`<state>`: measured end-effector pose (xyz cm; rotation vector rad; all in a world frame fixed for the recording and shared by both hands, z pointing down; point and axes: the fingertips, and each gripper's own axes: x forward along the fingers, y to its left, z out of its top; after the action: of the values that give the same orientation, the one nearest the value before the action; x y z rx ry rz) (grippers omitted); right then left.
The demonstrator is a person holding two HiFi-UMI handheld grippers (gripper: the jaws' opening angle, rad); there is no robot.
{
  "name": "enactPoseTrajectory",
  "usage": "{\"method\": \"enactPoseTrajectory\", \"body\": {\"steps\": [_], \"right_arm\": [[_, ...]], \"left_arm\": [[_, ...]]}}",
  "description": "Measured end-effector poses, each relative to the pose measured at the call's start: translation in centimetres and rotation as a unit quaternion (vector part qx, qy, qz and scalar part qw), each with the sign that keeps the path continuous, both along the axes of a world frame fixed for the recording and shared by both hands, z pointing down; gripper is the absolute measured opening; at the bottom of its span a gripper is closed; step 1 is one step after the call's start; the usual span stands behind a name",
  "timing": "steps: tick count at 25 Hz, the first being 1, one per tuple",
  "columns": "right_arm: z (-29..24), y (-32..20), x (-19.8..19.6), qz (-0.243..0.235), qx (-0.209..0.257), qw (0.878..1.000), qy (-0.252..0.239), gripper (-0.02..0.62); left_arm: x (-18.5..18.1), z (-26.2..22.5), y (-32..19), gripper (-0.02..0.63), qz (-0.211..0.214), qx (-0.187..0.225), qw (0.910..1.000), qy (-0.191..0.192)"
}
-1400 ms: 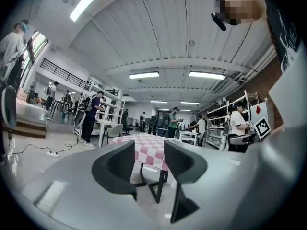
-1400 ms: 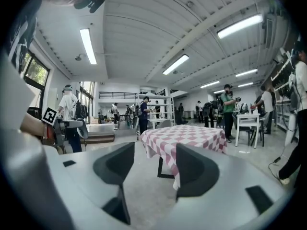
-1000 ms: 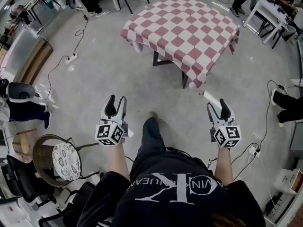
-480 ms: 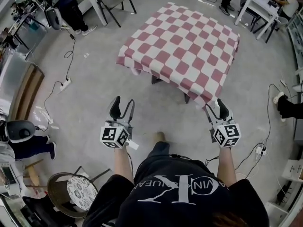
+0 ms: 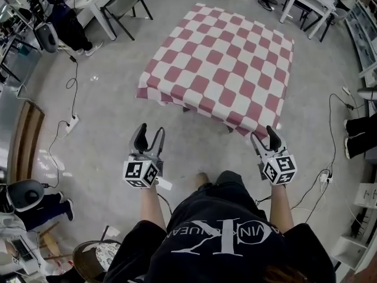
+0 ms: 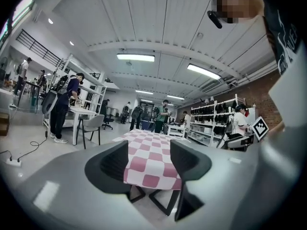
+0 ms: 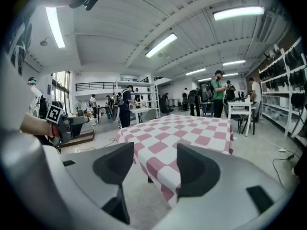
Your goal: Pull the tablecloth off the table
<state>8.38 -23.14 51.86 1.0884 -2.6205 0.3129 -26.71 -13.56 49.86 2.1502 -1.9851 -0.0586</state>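
Hovering before table | tablecloth (image 5: pixel 221 63): soft red-and-white checked square, draped flat, 12 o'clock | left gripper (image 5: pixel 149 132): curved black jaws apart, just been opening, nothing between | right gripper (image 5: pixel 263 135): jaws apart, empty, near cloth's 5 o'clock corner | floor (image 5: pixel 106 134): smooth grey

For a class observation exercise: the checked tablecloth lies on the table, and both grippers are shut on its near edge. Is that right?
No. The tablecloth lies on the table, but the left gripper and right gripper are open and short of its near edge; the left's jaws have just been opening, empty. Both gripper views show it.
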Motion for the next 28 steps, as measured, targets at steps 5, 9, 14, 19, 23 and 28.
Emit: {"method": "enactPoseTrajectory", "body": {"steps": [5,9,14,19,23,28], "right_arm": [[1.5,-3.7,1.6,0.039,-0.024,0.999,-0.001,0.249],[3.4,-8.1,0.9,0.046,-0.044,0.998,-0.001,0.25],[4.4,-14.4,0.5,0.05,-0.069,0.996,0.008,0.258],[5.3,-19.2,-0.2,0.043,-0.088,0.995,0.013,0.261],[6.5,-21.2,-0.6,0.034,-0.101,0.994,0.022,0.265],[8.0,-23.5,-0.2,0.037,-0.122,0.992,0.02,0.268]], "left_arm": [[1.3,2.1,-4.3,0.262,0.034,-0.021,0.9992,0.005],[0.6,3.3,-9.2,0.265,0.048,-0.037,0.9981,0.006],[-0.6,1.1,-16.9,0.265,0.069,-0.024,0.9973,-0.005],[0.5,0.4,-23.4,0.265,0.098,-0.024,0.9949,-0.005],[2.2,2.1,-26.3,0.265,0.12,-0.054,0.9913,-0.001],[3.2,2.3,-29.7,0.265,0.131,-0.055,0.9897,0.019]]}}
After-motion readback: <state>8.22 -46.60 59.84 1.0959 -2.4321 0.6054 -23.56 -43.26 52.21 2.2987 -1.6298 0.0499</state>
